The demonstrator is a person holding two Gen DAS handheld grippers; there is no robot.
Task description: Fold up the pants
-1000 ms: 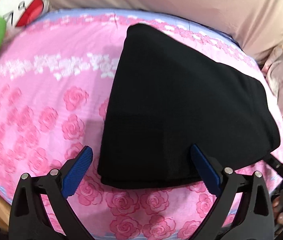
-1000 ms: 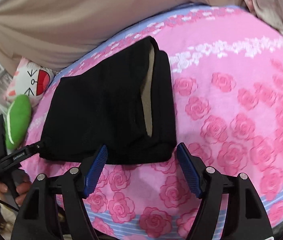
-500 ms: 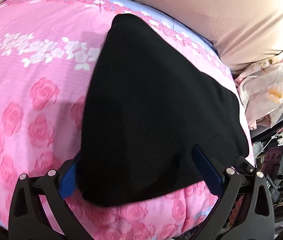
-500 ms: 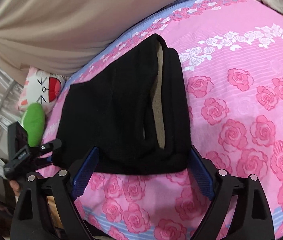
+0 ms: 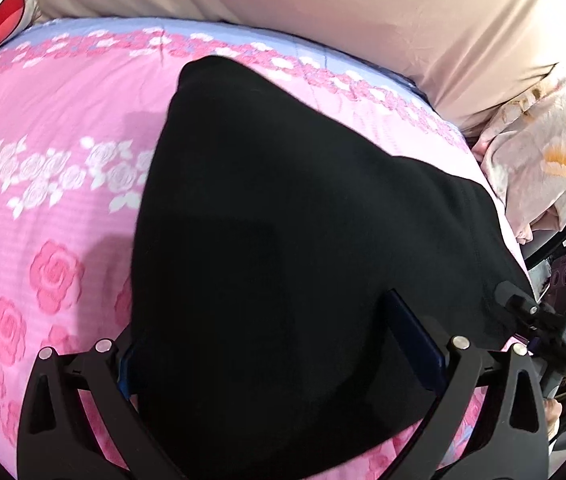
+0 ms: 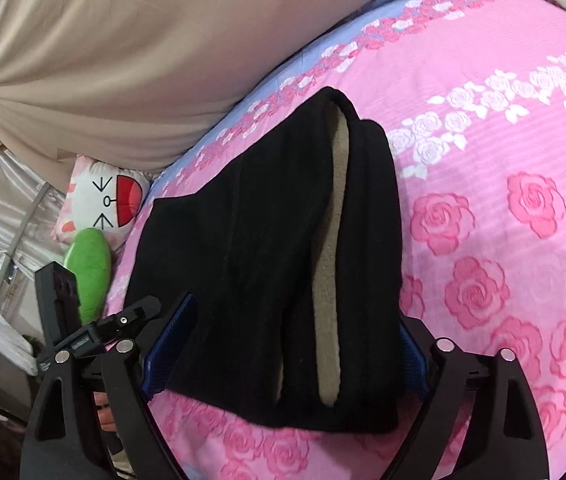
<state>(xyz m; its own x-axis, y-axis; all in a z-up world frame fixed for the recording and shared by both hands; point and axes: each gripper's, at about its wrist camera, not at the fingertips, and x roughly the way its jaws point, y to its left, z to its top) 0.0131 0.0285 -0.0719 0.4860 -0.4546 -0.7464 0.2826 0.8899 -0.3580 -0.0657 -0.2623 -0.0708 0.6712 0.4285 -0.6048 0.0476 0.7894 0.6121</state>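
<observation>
Straddling the folded black pants [image 5: 303,240] on the rose-print bedspread [image 6: 503,160], both grippers' jaws spread wide, no legible writing.

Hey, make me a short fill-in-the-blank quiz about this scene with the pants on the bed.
1. The folded pants are ____ in colour.
2. The bedsheet is pink with a ____ pattern.
3. The lining showing in the pants' open end is ____.
4. The plush beside the bed is ____.

Missing words: black; rose; beige; green
</observation>
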